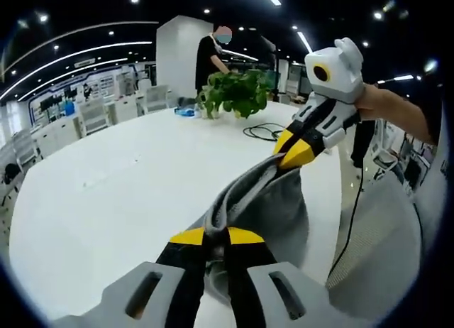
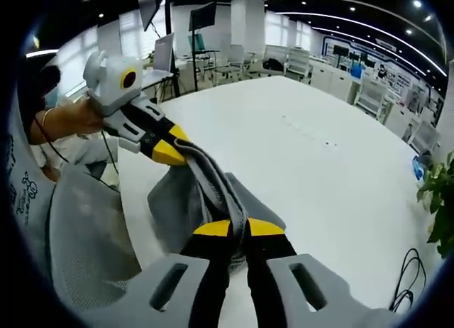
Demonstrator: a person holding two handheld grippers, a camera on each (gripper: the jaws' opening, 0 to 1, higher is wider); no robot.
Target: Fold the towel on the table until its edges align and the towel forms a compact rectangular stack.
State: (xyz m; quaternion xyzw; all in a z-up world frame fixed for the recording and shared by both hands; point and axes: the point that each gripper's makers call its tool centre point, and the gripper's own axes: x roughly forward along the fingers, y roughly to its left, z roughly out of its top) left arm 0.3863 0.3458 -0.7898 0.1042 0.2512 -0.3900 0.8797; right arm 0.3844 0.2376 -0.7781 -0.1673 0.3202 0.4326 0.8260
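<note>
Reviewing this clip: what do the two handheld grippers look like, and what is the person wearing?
Both the left gripper and right gripper have black jaws with yellow tips on light grey slotted bodies. Each carries a white housing with a yellow-ringed lens. A thin bracelet shows on one wrist.

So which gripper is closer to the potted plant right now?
Right. The right gripper holds its end of the towel out toward the potted plant; the left gripper grips the other end farther back from it.

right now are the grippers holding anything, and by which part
Both hold the grey cloth towel, lifted off the white table: left gripper and right gripper each pinch an end of its bunched upper edge.
</note>
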